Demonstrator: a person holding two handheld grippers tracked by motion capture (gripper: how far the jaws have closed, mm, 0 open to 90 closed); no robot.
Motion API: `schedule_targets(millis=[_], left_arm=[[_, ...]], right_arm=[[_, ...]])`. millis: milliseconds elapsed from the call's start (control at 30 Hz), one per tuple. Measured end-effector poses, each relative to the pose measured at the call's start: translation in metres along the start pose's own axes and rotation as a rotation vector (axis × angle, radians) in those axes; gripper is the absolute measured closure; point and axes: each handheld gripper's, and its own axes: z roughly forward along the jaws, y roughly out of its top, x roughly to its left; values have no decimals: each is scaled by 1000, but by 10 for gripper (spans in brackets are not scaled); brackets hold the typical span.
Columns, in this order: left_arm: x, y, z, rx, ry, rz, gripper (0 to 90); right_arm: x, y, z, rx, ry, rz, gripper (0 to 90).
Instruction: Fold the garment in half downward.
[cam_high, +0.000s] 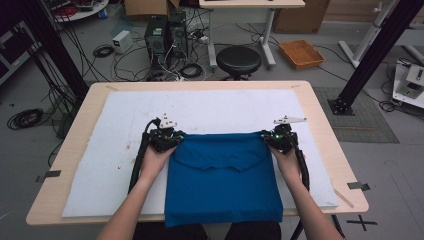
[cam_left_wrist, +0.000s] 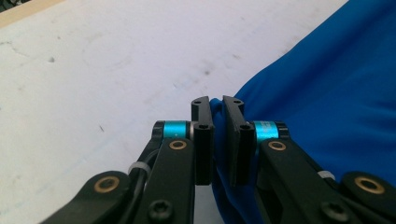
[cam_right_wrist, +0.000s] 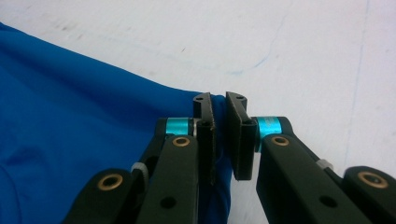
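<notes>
A white mat (cam_high: 125, 125) covers the wooden table (cam_high: 320, 115) at frame centre. On it lies a folded blue garment (cam_high: 222, 180), low in the middle, overhanging the near edge. The left gripper (cam_high: 167, 137) and right gripper (cam_high: 277, 137) each pinch a far corner. Behind, at top: black stool (cam_high: 238, 60), computer towers (cam_high: 162, 35), cables (cam_high: 25, 118), an orange tray (cam_high: 301, 53).

We see soft matt blue cloth (cam_high: 225, 175) on a white, slightly stained matt sheet (cam_high: 120, 130) mid-frame. Table (cam_high: 320, 115) edge: pale wood grain. Left gripper (cam_left_wrist: 217, 109) and right gripper (cam_right_wrist: 219, 105): matt black plastic jaws, brass-coloured rivets, glossy cyan metal collars.
</notes>
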Motion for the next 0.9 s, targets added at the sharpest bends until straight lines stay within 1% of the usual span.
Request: schedule_targets(millis=[33,67,100,200,333,367,433,467,500,533,567,633,733,800,833,900], left_arm=[[2,2,3,0,2,0,829],[4,4,6,-1,10,5,829],[5,5,8,3,11,2,829],[7,7,14,15,11,0,829],[10,8,18,21,9,-6,828],[11,8,19,19,10,-15,828],[11,8,19,15,10,-16,824],[10,8,19,16,15,-16,811],[9,9,18,16,26,-15,780],[9,9,17,17,45,-13,714],[8,10,15,13,52,-17,654],[9,10,10,-10,60,-27,592],[8,8,-1,-36,47,-57,573],[6,4,-8,-38,19,-92,545],[5,0,-12,-26,2,-109,528],[1,-7,-15,16,-21,-159,470]], right_arm=[[-1,2,2,-5,-5,5,832],[-2,4,5,0,-5,12,831],[-3,5,7,5,-10,12,832],[-6,8,13,15,-21,3,832],[-8,10,19,26,-30,0,832],[-9,10,20,25,-31,-1,832],[-9,10,21,27,-35,-7,830],[-8,9,21,29,-39,-6,821],[-8,9,21,31,-42,-13,800],[-6,10,21,28,-60,-21,767],[-6,10,19,23,-75,-29,728],[-5,10,16,6,-80,-29,700],[-5,9,7,-16,-81,-23,665],[-3,7,1,-25,-78,-18,635],[-2,6,-3,-31,-75,-18,615],[2,3,-12,-47,-67,-16,583]])
